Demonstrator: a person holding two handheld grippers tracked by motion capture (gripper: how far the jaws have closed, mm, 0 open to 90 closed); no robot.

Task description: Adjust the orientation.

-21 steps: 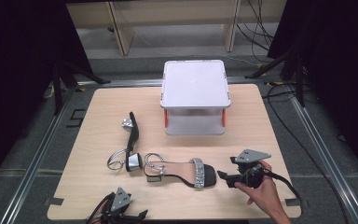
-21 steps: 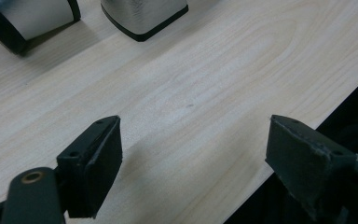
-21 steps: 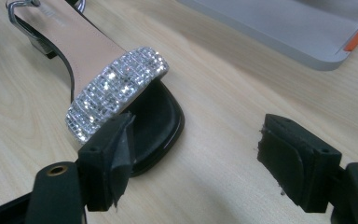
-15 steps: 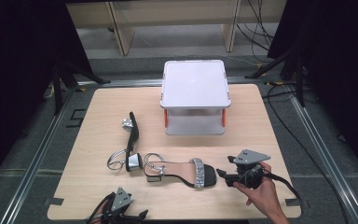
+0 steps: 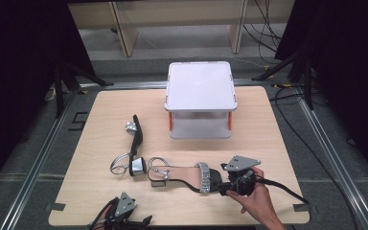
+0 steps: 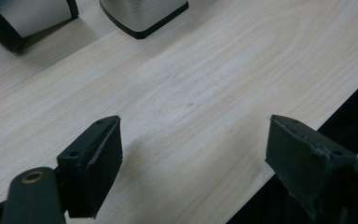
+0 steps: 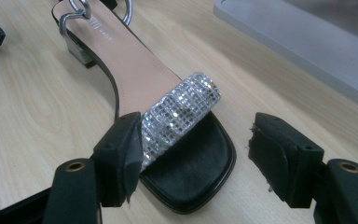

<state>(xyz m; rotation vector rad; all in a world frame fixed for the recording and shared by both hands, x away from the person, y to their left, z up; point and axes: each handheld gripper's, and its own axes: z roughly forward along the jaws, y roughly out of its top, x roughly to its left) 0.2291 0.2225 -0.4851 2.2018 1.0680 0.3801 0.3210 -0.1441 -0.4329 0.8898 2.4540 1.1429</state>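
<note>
Right tool (jaws spread) astride sandal toe on table

The right gripper, held in the person's hand, is edging left across the wooden table toward the toe of the near sandal. Earlier a narrow strip of bare wood showed between its tips and the shoe; now the tips are reaching the black toe. In the right gripper view its jaws are standing apart on either side of the toe, the left one just beside the sparkly strap. The hand is shifting left with it.
</note>
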